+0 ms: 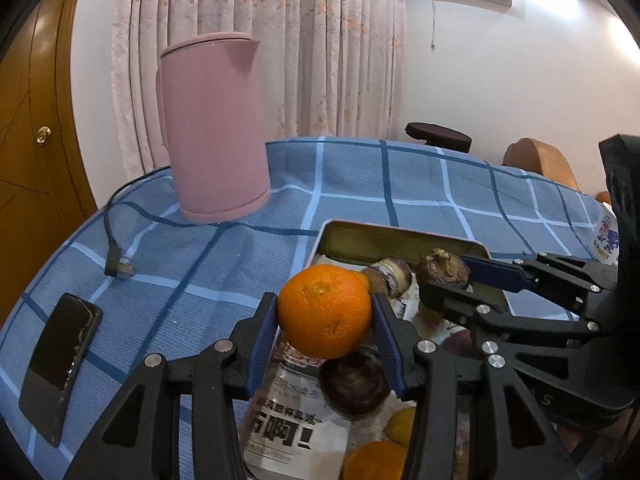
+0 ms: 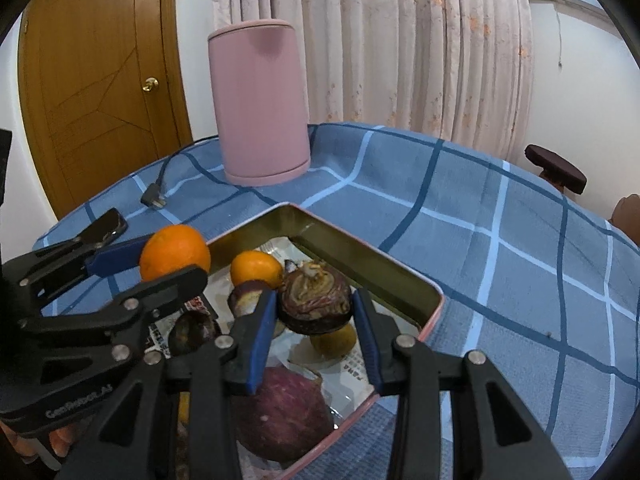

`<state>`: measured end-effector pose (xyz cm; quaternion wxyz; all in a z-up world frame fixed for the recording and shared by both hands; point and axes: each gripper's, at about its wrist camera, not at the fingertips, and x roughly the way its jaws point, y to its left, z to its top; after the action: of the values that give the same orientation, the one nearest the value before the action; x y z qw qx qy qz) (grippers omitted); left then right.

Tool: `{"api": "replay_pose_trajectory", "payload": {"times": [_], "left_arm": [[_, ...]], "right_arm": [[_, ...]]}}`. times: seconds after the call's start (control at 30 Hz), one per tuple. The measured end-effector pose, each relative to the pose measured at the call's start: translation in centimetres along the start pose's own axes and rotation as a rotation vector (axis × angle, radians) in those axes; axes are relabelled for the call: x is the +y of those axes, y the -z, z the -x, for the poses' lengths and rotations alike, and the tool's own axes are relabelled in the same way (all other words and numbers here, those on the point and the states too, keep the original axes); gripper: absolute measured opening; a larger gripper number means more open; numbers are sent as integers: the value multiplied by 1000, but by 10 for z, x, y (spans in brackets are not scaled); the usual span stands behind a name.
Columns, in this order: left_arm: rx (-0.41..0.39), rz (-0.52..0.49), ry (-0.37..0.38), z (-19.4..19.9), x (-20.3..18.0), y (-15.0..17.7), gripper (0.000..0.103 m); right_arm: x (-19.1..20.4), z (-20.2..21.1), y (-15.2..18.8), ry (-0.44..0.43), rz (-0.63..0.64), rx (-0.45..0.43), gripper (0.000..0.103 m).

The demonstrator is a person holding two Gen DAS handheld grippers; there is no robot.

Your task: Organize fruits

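Two handheld grippers hang over a metal tin [image 2: 400, 276] lined with newspaper [image 1: 280, 432], each with fruit between its blue pads. Nearest the lens in the left wrist view, the left gripper [image 1: 325, 316] is clamped on an orange [image 1: 325, 312], the pads pressing its two flanks just above the tin's left edge. In the right wrist view the right gripper [image 2: 316, 312] is clamped on a dark purple mangosteen [image 2: 314, 300], held stem-up above the middle of the tin.

Below them, inside the tin, lie a large purple fruit [image 2: 280, 416] at the near edge, a second small orange [image 2: 256, 268] toward the far left corner, a yellowish fruit [image 2: 334, 340] under the held mangosteen, and more dark round fruit [image 1: 354, 384].

The orange looks firm and moderately heavy, its dimpled rind giving the pads fair purchase; a hold across its widest part seems safest. The mangosteen's shell appears hard yet smooth and domed, so it could slip unless gripped at its broadest girth, below the calyx.

Farther out on the blue checked tablecloth [image 2: 500, 240], a dark phone [image 1: 60, 364] lies near the left edge, a plug [image 1: 118, 268] and its cord beyond it, and a pink kettle [image 1: 214, 128] stands at the far edge before floral curtains [image 2: 400, 40].
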<state>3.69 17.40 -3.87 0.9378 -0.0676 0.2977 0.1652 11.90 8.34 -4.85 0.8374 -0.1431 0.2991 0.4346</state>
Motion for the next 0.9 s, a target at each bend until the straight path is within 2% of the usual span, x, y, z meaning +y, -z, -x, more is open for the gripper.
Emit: {"api": "replay_pose_trajectory", "payload": {"times": [0.3, 0.4, 0.5, 0.53, 0.57, 0.63, 0.67, 0.7, 0.9], "left_arm": [[9, -47, -16, -2, -6, 3, 50], [27, -43, 4, 1, -6, 4, 50], [25, -40, 18, 7, -7, 5, 56], [13, -49, 18, 11, -9, 5, 59], [1, -59, 21, 16, -11, 5, 61], [-23, -62, 23, 24, -13, 4, 75], [-32, -56, 25, 28, -14, 3, 79], [-42, -53, 31, 32, -15, 2, 81], [-74, -81, 53, 49, -29, 1, 81]], "right_arm": [[0, -5, 3, -12, 42, 55, 43], [2, 2, 4, 20, 64, 48, 48], [1, 14, 8, 52, 73, 22, 56], [-1, 20, 9, 62, 63, 13, 61], [-5, 24, 9, 75, 49, 10, 71], [-14, 36, 12, 94, 9, -12, 82], [-18, 41, 13, 94, -6, -21, 87], [-22, 47, 15, 93, -23, -28, 89], [-30, 79, 25, 110, -68, -71, 95]]}}
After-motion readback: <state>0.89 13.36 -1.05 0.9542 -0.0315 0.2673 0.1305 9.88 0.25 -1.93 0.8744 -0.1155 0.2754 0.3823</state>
